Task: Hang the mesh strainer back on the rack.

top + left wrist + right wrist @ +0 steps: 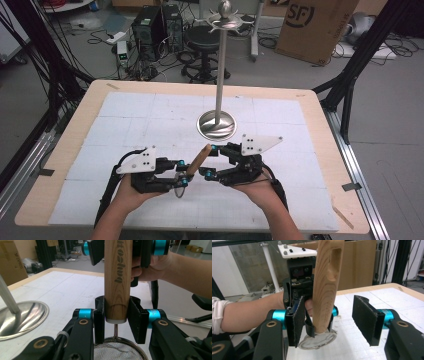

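Observation:
A small mesh strainer (117, 351) with a wooden handle (199, 159) is held near the table's front middle. My left gripper (184, 172) is shut on the handle's lower end (117, 307), just above the mesh. The handle (325, 290) rises tilted between the jaws of my right gripper (332, 320). Its left pad (297, 320) sits close beside the wood, while its right pad (367, 320) stands well apart from it. In the high view the right gripper (207, 160) faces the left one, tips around the handle. The strainer's rim (317, 341) shows below the wood.
A metal stand (220, 65) with a round base (216, 125) and a hook crown rises at the table's far middle; its base (22, 317) lies left of the left gripper. A white mat (150, 115) covers the wooden table. Boxes, a stool and cables lie beyond.

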Motion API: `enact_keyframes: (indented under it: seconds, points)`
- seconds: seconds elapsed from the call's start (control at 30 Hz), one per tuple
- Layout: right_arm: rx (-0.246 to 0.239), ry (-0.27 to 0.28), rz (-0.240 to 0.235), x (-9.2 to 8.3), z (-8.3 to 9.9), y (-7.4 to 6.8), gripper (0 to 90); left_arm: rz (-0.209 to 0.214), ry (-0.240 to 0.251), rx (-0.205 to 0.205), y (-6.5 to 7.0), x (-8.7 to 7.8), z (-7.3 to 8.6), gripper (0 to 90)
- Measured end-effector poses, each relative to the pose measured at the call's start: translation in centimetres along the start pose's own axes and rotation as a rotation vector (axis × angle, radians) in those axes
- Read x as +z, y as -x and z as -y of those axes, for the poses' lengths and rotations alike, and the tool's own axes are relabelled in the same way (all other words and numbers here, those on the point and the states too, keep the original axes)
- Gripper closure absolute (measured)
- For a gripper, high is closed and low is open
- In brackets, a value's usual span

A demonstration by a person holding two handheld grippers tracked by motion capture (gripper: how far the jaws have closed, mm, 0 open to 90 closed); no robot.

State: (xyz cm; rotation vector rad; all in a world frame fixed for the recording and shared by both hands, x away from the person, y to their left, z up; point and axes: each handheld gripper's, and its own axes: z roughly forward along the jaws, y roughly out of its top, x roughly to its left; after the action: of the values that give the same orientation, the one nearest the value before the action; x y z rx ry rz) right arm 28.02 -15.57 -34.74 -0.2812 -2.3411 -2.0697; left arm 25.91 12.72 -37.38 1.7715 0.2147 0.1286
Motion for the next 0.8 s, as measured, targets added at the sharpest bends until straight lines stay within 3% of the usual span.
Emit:
enact_keyframes:
  seconds: [0.3,0.5,0.8]
  points:
    - [0.000,-0.009,-0.032,0.4,0.0,-0.2,55.2,0.033,0.041,-0.010,0.3,0.4,-0.2,68.9]
    - [-0.012,-0.006,-0.053,0.6,0.0,-0.4,65.5,0.030,0.044,-0.011,0.3,0.4,-0.2,68.9]
    - [-0.004,-0.004,-0.060,1.2,0.0,-0.6,67.0,0.028,0.037,-0.012,0.3,0.5,-0.1,68.9]
